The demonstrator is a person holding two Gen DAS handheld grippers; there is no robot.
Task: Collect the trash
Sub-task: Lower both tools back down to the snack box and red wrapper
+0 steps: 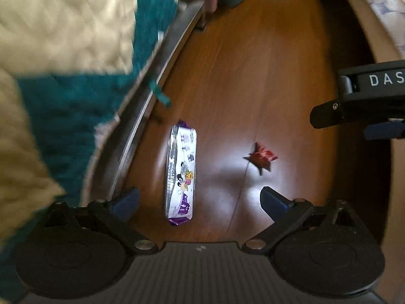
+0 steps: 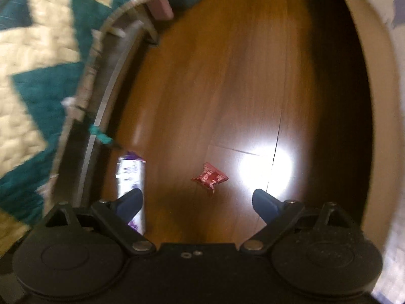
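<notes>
Both grippers hang over the wooden floor with their blue fingers spread wide and nothing between them. From the left wrist view, the left gripper (image 1: 200, 200) frames the lower centre of the picture, and the long white-and-purple wrapper (image 1: 181, 174) lies lengthwise just inside its left finger, so a straight descent looks enough to bracket it. The small red wrapper (image 1: 260, 158) sits to the right of it, a little further up the frame, apart from the long one. At the right edge, the black body of the right gripper (image 1: 379, 129) reaches in, level with the red piece.

From the right wrist view, the right gripper (image 2: 198, 201) has the crumpled red wrapper (image 2: 210, 177) almost centred just beyond its fingertips, which suggests each tool is lined up on its own piece of trash. The long wrapper (image 2: 131, 179) runs partly behind the left finger at lower left.

Further out, a teal and cream quilt (image 1: 50, 50) drapes over a bed edge across the upper left, and a pale curved piece of furniture (image 2: 379, 101) bounds the right side. A bright glare patch lies on the floor (image 2: 227, 76) right of the red wrapper. No bin shows in either view.
</notes>
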